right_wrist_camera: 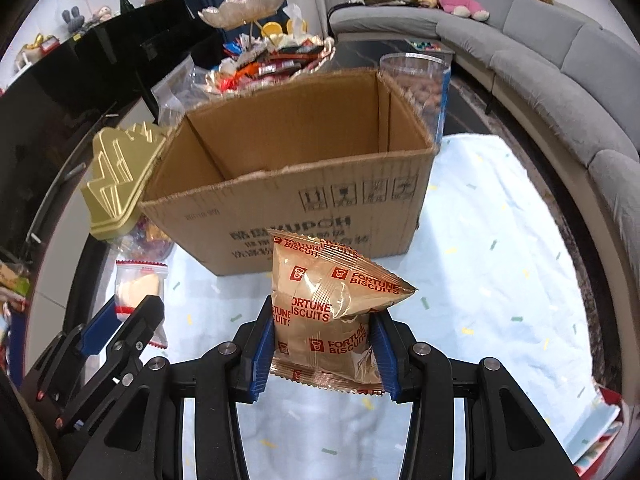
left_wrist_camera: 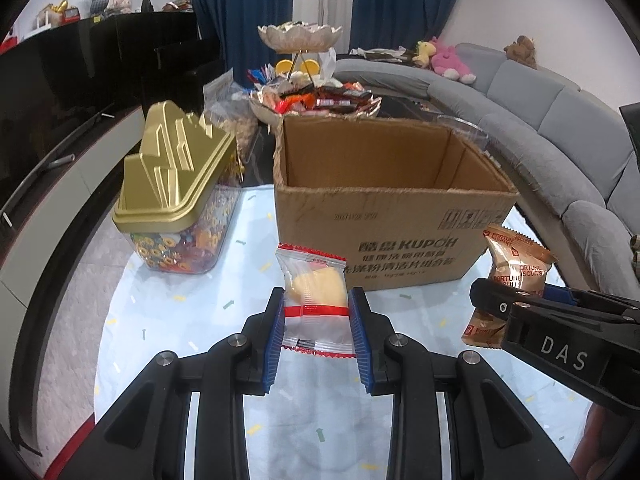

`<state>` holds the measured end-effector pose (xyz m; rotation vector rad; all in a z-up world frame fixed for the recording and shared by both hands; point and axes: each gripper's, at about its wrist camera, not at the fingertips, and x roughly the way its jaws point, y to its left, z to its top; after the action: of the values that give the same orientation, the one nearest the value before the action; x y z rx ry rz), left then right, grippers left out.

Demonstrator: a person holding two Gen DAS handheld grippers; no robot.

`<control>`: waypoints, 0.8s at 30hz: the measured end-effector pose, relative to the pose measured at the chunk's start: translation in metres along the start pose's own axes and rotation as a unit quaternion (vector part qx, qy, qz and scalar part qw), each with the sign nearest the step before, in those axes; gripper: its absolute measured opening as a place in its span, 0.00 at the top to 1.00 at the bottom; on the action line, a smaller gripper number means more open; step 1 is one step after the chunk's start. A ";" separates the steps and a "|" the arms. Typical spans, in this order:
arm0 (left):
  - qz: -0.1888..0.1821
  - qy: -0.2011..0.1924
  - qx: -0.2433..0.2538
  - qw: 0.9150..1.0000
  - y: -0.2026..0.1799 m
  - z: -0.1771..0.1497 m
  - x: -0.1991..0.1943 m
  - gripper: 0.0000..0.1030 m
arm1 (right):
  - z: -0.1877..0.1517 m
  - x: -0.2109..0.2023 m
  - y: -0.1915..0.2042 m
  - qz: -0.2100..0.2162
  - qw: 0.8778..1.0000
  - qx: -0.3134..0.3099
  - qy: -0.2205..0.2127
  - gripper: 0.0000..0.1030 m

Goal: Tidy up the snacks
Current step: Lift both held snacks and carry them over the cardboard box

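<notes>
Biscuit packet (right_wrist_camera: 320, 312) between right claw (right_wrist_camera: 322, 340) pads

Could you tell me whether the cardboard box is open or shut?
Open. The cardboard box has no flaps over its top, and both views look down onto its bare inner walls.

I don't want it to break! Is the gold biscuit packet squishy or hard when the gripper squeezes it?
Probably squishy: the Fortune Biscuits packet looks puffed, and its foil creases where the right gripper pinches it. It seems light, standing up from the grip without sagging. The shiny foil may be slippery, and the biscuits inside could crack.
</notes>
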<state>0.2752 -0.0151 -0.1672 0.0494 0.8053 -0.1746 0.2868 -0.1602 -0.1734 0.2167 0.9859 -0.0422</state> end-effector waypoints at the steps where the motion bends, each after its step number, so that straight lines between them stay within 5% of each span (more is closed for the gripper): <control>1: 0.000 -0.002 0.001 1.000 -0.001 0.002 -0.002 0.70 | 0.001 -0.005 -0.001 0.000 1.000 -0.001 -0.005 0.56; 24: -0.004 -0.044 0.007 0.999 -0.021 0.061 -0.031 0.69 | 0.039 -0.069 -0.006 -0.005 0.993 -0.052 -0.104 0.56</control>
<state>0.2938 -0.0386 -0.1023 0.0505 0.7158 -0.1895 0.2800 -0.1779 -0.0959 0.1092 0.7802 -0.0225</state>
